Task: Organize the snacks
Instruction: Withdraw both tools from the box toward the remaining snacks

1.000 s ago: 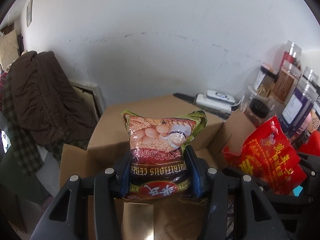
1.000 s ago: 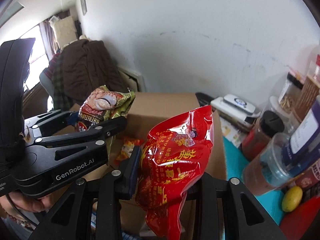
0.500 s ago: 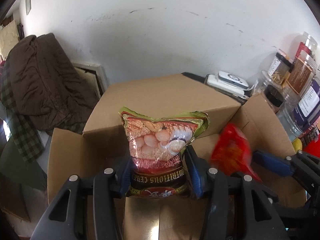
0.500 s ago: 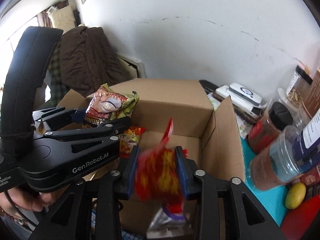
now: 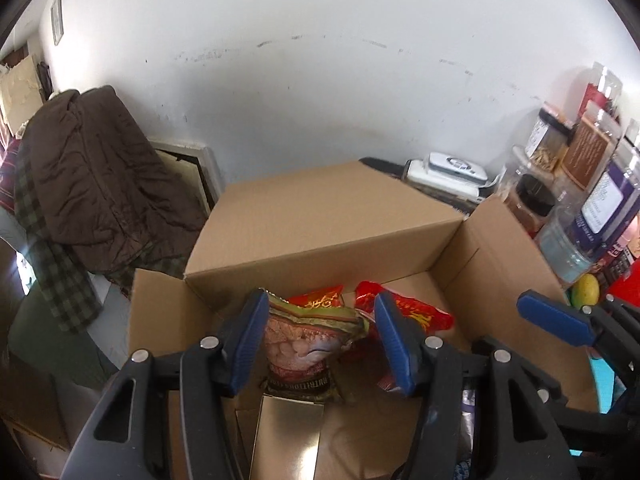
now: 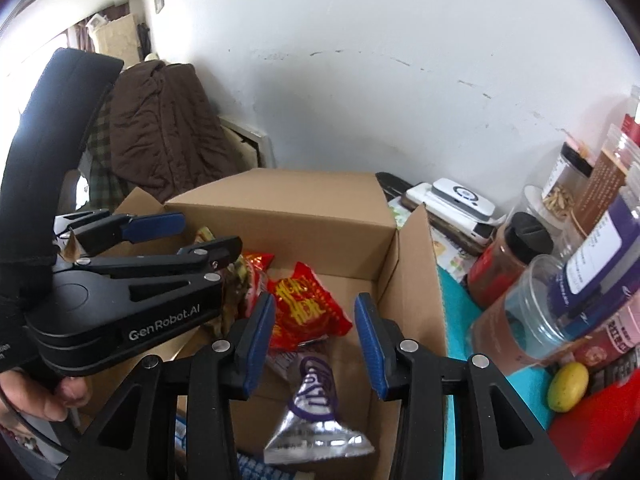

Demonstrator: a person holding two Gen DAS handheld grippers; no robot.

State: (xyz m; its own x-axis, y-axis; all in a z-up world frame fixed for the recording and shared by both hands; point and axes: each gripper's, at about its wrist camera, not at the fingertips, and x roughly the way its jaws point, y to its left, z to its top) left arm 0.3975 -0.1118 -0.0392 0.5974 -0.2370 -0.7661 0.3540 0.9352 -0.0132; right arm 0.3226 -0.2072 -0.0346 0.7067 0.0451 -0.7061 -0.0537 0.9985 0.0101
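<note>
— What does the left tool (image 6: 192, 236) look like?
— Matte black plastic arms with triangular cut-outs, silver round screws at the joints, ribbed blue pads (image 5: 250, 340) on the fingers, and white "GenRobot.AI" lettering along its side.
— And the right tool (image 6: 316, 344)?
— The same black frame, silver screws and blue pads.
— The person?
— A black sleeve (image 6: 44, 152) above the hand (image 6: 34, 394).
</note>
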